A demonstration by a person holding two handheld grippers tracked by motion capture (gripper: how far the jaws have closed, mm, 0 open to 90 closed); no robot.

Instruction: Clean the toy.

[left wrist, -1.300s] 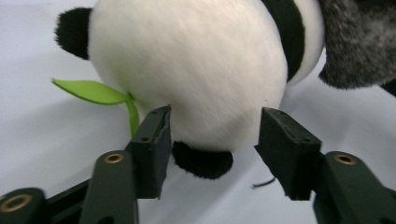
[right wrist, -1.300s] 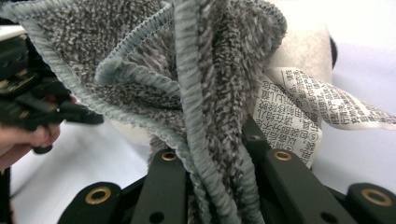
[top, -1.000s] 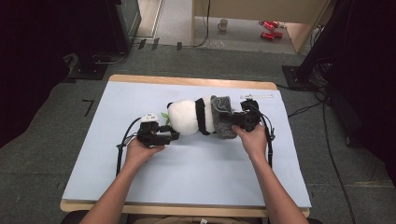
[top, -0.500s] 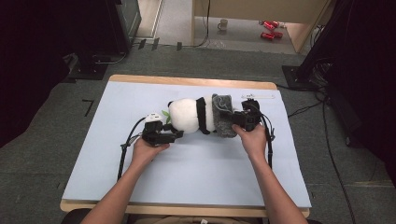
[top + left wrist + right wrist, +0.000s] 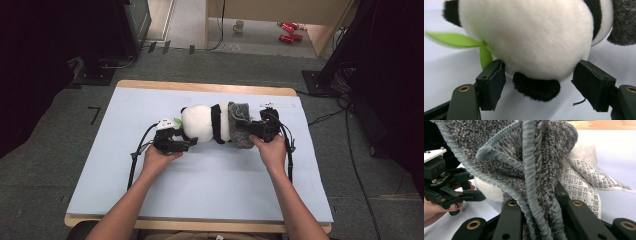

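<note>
left gripper (image 5: 187,142) at plush panda's (image 5: 205,122) 7 o'clock, jaws just been opening, wide, astride its white head, pads clear. panda lies mid-mat. right gripper (image 5: 250,131) at 3 o'clock, clamped on grey knit garment (image 5: 240,124).

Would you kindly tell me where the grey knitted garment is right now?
In the high view, the grey knitted garment covers the plush panda's right end, mid-table, pinched by the right gripper.

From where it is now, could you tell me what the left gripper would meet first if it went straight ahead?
Most likely the plush panda's white body: it sits right ahead of the left gripper, whose open jaws have just been widening beside it.
</note>
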